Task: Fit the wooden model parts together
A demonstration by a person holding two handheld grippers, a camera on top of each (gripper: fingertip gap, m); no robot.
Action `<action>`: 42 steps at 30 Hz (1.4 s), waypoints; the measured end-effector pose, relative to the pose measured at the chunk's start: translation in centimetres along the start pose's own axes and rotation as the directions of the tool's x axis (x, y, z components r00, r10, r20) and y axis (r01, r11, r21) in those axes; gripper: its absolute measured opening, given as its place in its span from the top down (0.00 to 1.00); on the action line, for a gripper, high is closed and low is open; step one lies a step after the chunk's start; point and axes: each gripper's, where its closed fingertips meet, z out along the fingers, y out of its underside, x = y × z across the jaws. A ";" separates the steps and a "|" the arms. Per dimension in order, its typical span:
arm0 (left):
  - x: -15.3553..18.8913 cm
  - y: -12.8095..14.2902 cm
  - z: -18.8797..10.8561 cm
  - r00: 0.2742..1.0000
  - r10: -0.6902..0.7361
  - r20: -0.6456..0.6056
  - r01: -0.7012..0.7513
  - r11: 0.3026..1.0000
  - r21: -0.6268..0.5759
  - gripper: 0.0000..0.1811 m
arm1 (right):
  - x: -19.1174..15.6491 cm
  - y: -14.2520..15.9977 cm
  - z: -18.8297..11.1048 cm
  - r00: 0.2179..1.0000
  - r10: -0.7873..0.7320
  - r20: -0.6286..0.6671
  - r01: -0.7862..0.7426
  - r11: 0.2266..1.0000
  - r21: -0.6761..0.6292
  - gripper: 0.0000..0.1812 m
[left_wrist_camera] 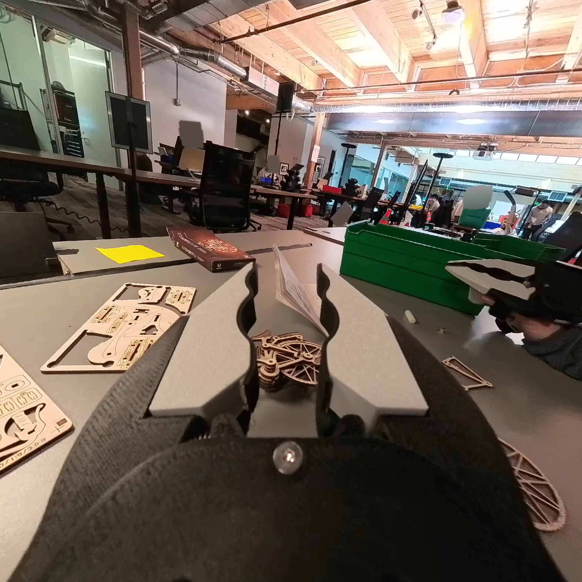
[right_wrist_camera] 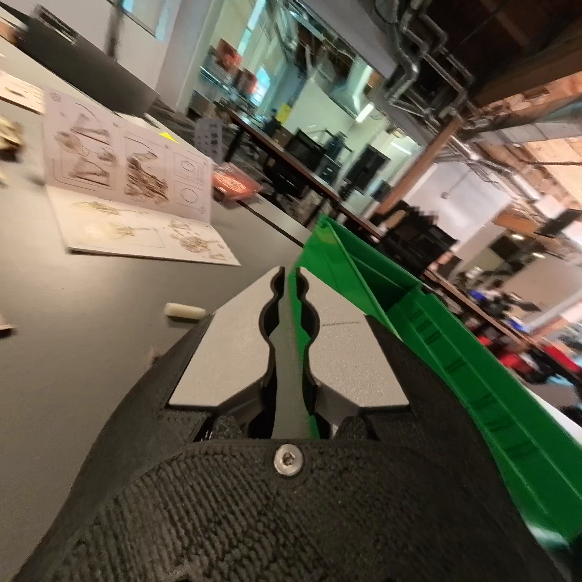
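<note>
A partly built wooden bicycle model point(left_wrist_camera: 286, 359) lies on the grey table point(left_wrist_camera: 94, 289). My left gripper point(left_wrist_camera: 286, 267) is open and hovers over the model, which shows between the fingers and is partly hidden by them. A loose wooden wheel part point(left_wrist_camera: 535, 497) lies at the lower right, and a triangular frame part point(left_wrist_camera: 467, 373) lies to the right. My right gripper point(right_wrist_camera: 290, 269) is shut with nothing between its fingers. It also shows in the left wrist view point(left_wrist_camera: 491, 277), held by a hand near the green bins. The right wrist view is tilted and blurred.
Two wooden part sheets point(left_wrist_camera: 122, 327) point(left_wrist_camera: 25, 419) lie at the left. An open instruction booklet point(left_wrist_camera: 296, 296) point(right_wrist_camera: 126, 195) lies behind the model. A dark box point(left_wrist_camera: 211, 252), a yellow note point(left_wrist_camera: 129, 253), stacked green bins point(left_wrist_camera: 409, 264) point(right_wrist_camera: 409, 315) and a small white cylinder point(left_wrist_camera: 410, 316) point(right_wrist_camera: 185, 311) are nearby. Some 30 centimeters of space lies between my two pairs of fingers.
</note>
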 end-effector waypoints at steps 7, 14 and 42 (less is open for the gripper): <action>0.1 0.1 0.2 1.000 0.011 -0.008 -0.011 1.000 -0.005 0.80 | -16.5 -6.2 2.9 0.653 0.244 0.717 -0.113 0.968 -0.226 0.85; 0.2 0.0 0.0 1.000 0.008 -0.017 -0.008 1.000 -0.002 0.80 | -22.6 -4.2 6.5 0.473 0.327 0.818 0.095 0.904 -0.417 0.86; 8.4 1.8 1.5 0.885 0.308 -0.348 -0.366 0.924 -0.113 0.77 | -12.4 -2.4 -3.6 0.350 0.076 0.934 0.164 0.976 -0.141 1.00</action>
